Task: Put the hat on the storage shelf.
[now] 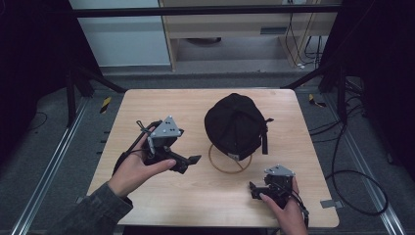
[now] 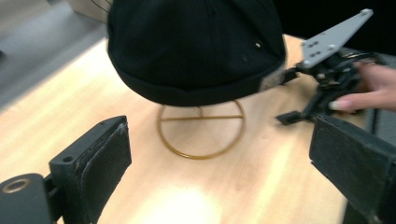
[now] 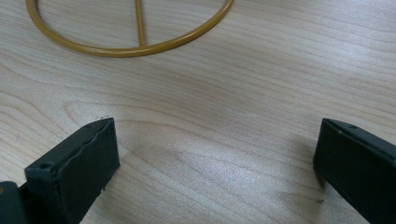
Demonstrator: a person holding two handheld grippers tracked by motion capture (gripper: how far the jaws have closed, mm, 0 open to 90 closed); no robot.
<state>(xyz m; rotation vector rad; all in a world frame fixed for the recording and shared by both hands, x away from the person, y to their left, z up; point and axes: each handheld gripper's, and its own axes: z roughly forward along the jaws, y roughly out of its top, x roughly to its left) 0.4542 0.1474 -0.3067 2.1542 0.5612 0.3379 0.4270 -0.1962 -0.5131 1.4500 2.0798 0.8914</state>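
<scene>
Holding, right side: we kept the right gripper (image 1: 254, 188) low at the table's near right edge, jaws spread wide with bare wood between them in the right gripper view.
Holding, left side: we had the left gripper (image 1: 192, 160) raised over the table's left half, jaws wide apart and gripping nothing, aimed toward the middle.
Table (image 1: 161, 191): we saw a pale wood top.
Stand ring (image 1: 230, 159): we found the gold wire hoop lying flat near the table's centre, just ahead of the right gripper and to the right of the left gripper's tips.
Cap (image 1: 235, 125): we saw the black cap perched above that ring, at the table's centre, its strap hanging on the right side.
Floor beyond: we saw cables (image 1: 342, 147) trailing right of the table.
</scene>
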